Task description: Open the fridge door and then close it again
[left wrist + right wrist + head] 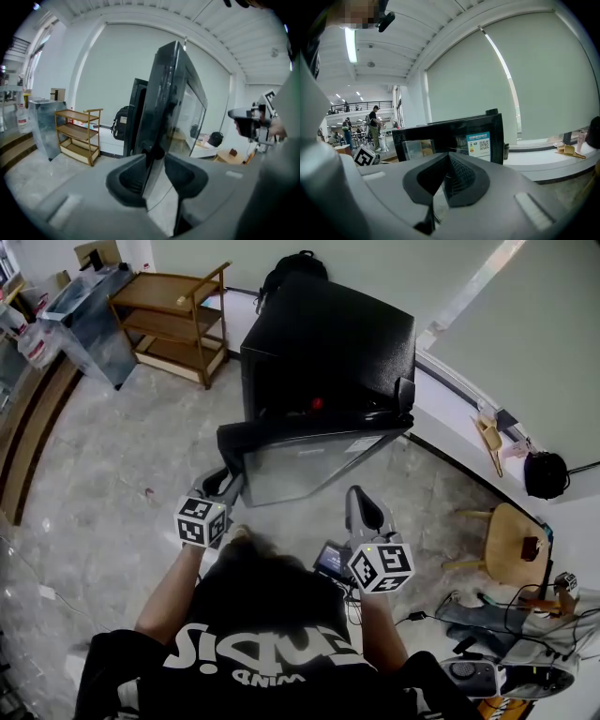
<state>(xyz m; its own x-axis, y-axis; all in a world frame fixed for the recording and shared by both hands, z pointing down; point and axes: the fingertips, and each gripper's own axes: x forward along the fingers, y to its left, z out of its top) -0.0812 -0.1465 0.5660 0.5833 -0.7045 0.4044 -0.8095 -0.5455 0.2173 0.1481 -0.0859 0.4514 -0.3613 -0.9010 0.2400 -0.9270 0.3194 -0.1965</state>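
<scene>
A black mini fridge (328, 343) stands on the floor with its glass-fronted door (309, 465) swung open toward me. My left gripper (225, 486) is at the door's free left edge. In the left gripper view that edge (157, 136) fills the gap between the pads, and the left gripper (154, 161) is shut on it. My right gripper (361, 501) hovers just in front of the door's right part and touches nothing. In the right gripper view the right gripper (448, 161) has its tips together with nothing between them, and the door with its label (480, 143) lies ahead.
A wooden shelf cart (173, 320) and a grey cabinet (89, 320) stand at the back left. A black backpack (291, 268) sits behind the fridge. A low white ledge (459, 399) runs along the right wall. A round wooden stool (516, 540) and cables with devices (506, 634) are at the right.
</scene>
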